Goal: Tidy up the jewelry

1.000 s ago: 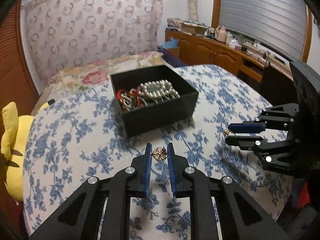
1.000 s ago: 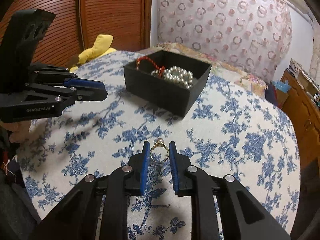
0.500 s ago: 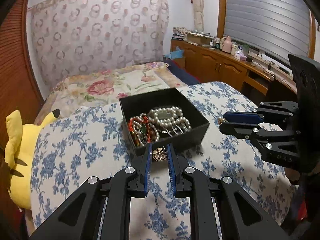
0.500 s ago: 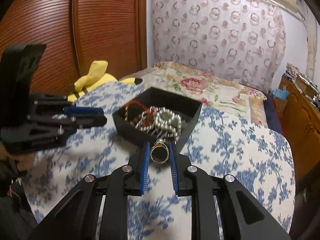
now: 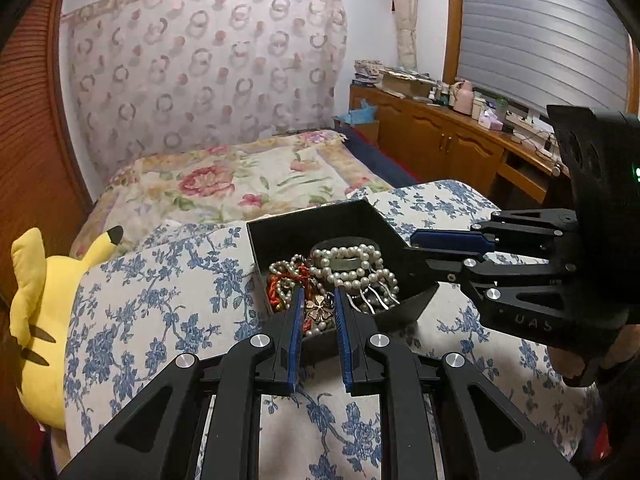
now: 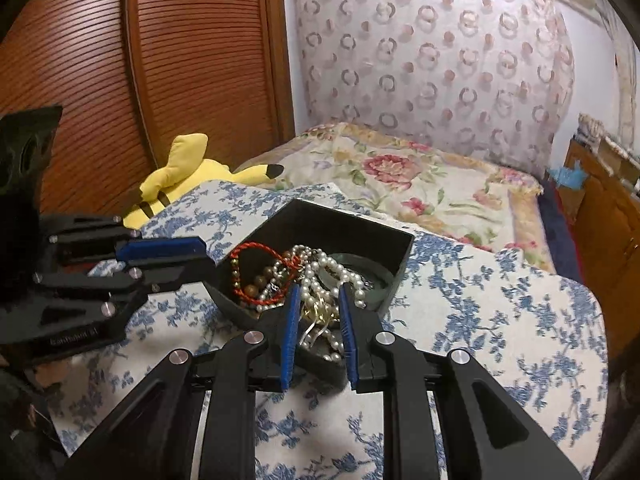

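The left claw [image 5: 316, 312] pinches a small gold flower-shaped brooch [image 5: 319, 307] over the open black jewellery box [image 5: 416, 304] on the table. The right claw [image 6: 319, 312], beside it, seems clamped on a gold ring [image 6: 320, 314], blurred against the pearls. Let go too near the wall, either could bounce out onto the blue-flowered tablecloth [image 6: 500, 300].

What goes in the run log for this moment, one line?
left claw: holds flower brooch | right claw: holds gold ring | both over black box | release: not yet

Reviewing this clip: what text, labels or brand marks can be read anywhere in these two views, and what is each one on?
"UAS": pale embossed letters, partly cut off, on the right gripper body, left wrist view.
"GenRobot.ai": faint and blurred, on the left gripper body, right wrist view; the reading is uncertain.
Labels on the bottles on the wooden sideboard: too small to read.
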Motion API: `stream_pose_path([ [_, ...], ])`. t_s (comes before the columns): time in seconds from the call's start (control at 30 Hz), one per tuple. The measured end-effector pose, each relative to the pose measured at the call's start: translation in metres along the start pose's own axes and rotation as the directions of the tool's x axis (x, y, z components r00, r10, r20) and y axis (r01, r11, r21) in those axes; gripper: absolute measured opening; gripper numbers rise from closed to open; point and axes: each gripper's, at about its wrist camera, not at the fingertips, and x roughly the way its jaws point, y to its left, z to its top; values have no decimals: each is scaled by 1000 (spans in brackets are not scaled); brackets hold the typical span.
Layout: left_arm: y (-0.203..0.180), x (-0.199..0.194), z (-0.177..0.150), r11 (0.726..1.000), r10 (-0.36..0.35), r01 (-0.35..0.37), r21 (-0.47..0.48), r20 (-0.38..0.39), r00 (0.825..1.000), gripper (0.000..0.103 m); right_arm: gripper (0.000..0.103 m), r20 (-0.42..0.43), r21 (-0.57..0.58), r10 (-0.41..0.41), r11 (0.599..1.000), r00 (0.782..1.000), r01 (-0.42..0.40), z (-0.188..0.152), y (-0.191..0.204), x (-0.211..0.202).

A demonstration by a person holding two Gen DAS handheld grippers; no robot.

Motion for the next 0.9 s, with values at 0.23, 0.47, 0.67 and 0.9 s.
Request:
stream_pose_path([
  [0.23,3,9,4,1000,5,-5,-15,-10,1000,14,30,13,15,-10,1000,1000,9,7,-5,4],
  [0.47,5,16,9,1000,12,-12,-19,-9,1000,14,30,28,19,-30,999,999,29,1,-6,-9],
  [0.67,8,24,17,999,39,-39,-38,-2,999,30,33,50,22,-48,999,998,47,-3,-4,-21],
  [0.9,11,14,11,994,91,-89,-62,40,995,77,54,73,37,-65,997,995,63,-9,-5,-34],
])
